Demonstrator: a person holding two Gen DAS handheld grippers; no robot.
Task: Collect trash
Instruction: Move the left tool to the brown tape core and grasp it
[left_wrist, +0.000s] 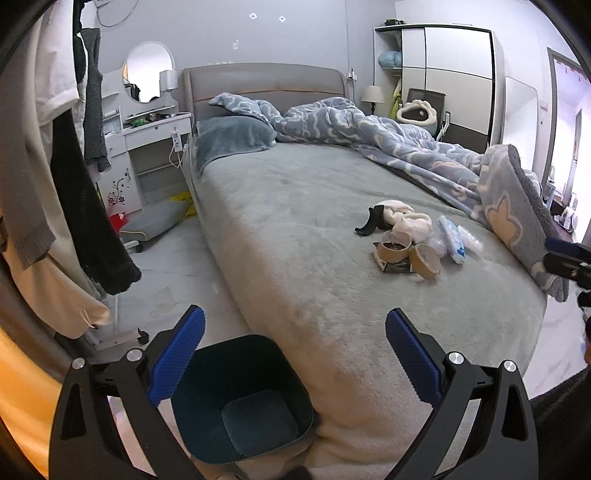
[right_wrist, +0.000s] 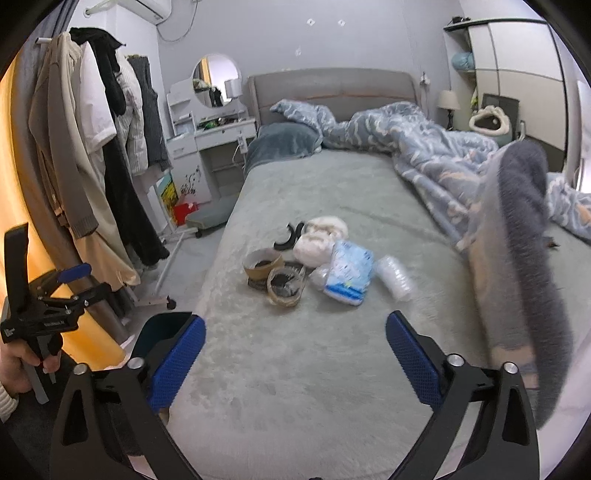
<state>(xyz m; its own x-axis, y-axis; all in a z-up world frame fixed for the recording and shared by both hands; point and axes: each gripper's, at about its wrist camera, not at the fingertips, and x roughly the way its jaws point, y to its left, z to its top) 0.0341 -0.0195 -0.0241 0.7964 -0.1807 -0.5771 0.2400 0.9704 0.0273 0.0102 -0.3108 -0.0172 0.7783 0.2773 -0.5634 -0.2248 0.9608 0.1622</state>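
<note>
A pile of trash lies on the grey bed (right_wrist: 295, 369): two brown paper cups (right_wrist: 262, 264) (right_wrist: 285, 286), crumpled white tissue (right_wrist: 317, 242), a blue-white plastic pack (right_wrist: 349, 273), a clear plastic bag (right_wrist: 395, 275) and a black curved piece (right_wrist: 290, 236). The pile also shows in the left wrist view, with the cups (left_wrist: 395, 249) and the pack (left_wrist: 452, 236). A dark teal bin (left_wrist: 240, 398) stands on the floor at the bed's near corner. My left gripper (left_wrist: 295, 354) is open and empty above the bin. My right gripper (right_wrist: 295, 362) is open and empty, short of the pile.
A crumpled blue blanket (right_wrist: 443, 158) covers the bed's right side. A clothes rack with hanging coats (right_wrist: 92, 147) stands to the left. A white dressing table (left_wrist: 147, 147) is by the headboard. A wardrobe (left_wrist: 447, 74) stands at the back right.
</note>
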